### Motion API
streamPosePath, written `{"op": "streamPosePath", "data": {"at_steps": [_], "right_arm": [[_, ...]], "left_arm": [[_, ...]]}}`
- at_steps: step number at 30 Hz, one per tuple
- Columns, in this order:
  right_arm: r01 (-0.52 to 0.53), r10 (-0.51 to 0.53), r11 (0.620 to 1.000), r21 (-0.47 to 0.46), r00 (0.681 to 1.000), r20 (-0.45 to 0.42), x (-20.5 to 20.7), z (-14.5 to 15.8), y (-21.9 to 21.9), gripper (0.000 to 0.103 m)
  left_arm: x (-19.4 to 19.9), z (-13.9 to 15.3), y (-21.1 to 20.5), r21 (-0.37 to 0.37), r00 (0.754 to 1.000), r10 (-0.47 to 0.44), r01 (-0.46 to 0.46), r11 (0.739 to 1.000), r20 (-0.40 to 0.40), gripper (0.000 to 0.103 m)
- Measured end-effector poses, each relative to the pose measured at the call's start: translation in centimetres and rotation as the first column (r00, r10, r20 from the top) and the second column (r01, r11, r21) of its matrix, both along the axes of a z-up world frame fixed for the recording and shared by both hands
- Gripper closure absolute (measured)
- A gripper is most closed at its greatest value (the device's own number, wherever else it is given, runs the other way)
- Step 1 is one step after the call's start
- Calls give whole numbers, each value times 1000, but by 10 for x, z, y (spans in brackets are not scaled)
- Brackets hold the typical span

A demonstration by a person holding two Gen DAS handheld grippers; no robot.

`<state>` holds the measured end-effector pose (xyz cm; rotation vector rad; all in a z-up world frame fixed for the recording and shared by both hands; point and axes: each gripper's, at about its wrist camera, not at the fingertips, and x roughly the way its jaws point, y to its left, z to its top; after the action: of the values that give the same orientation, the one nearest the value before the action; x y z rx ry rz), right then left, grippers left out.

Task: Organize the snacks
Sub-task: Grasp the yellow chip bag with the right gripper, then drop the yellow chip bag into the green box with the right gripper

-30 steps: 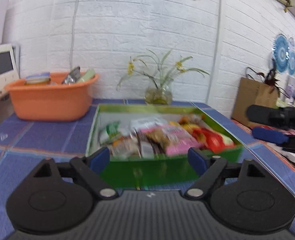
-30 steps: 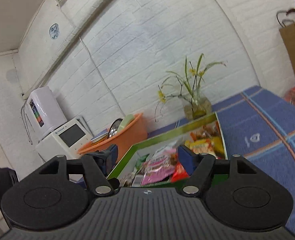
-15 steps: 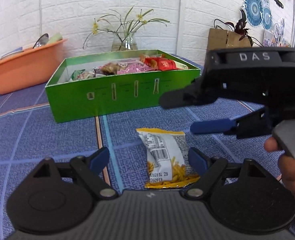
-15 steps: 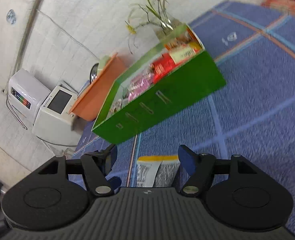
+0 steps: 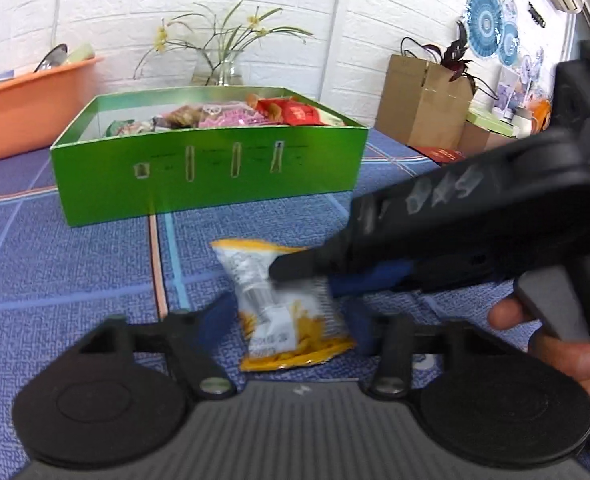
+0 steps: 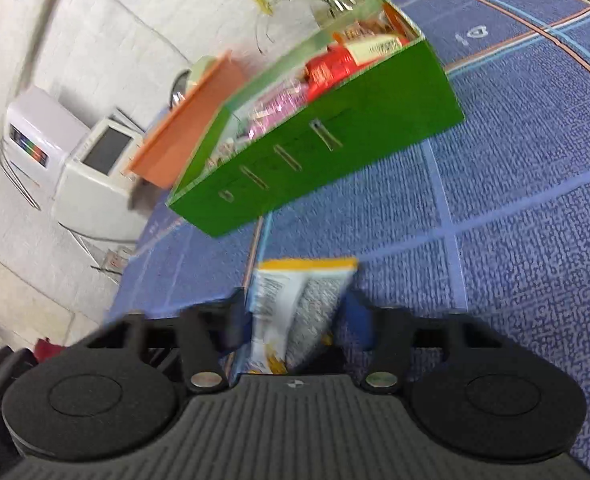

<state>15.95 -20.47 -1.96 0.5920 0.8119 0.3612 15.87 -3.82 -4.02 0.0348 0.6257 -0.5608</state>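
A yellow-and-white snack packet point(image 5: 287, 312) lies on the blue tablecloth in front of the green box point(image 5: 207, 172), which is full of snacks. My left gripper point(image 5: 291, 320) straddles the packet's near end. Its jaws are closing and the pads touch both edges. From the right, the other gripper's fingers point(image 5: 295, 271) reach over the packet's middle. In the right wrist view the packet point(image 6: 295, 304) buckles upward between the closing jaws of my right gripper point(image 6: 297, 318), with the green box point(image 6: 335, 152) behind it.
An orange basin point(image 5: 23, 112) stands left of the box and a glass vase with flowers point(image 5: 219, 68) behind it. A brown cardboard box point(image 5: 419, 104) sits far right. A white appliance point(image 6: 95, 172) stands beyond the table's left edge. A person's hand point(image 5: 555, 352) grips the right handle.
Both grippers dropped from above the box to the packet on the cloth. Their jaws went from wide open to closed in on the packet, which now buckles.
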Motion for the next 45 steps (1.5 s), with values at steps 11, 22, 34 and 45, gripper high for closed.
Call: {"op": "streamPosePath", "data": {"at_steps": [11, 22, 34, 45], "right_arm": [[-11, 19, 999, -45, 984, 177, -30, 27, 10, 51], [-190, 287, 946, -263, 867, 406, -29, 63, 59, 51], [-63, 182, 973, -222, 801, 571, 48, 102, 47, 51], [161, -123, 987, -26, 841, 526, 102, 62, 9, 39]], "left_arm": [[-23, 25, 16, -58, 995, 13, -7, 998, 95, 60], [-44, 63, 44, -54, 971, 115, -106, 993, 209, 65], [51, 107, 29, -52, 923, 114, -102, 993, 368, 67], [128, 74, -6, -29, 925, 185, -186, 982, 333, 28]]}}
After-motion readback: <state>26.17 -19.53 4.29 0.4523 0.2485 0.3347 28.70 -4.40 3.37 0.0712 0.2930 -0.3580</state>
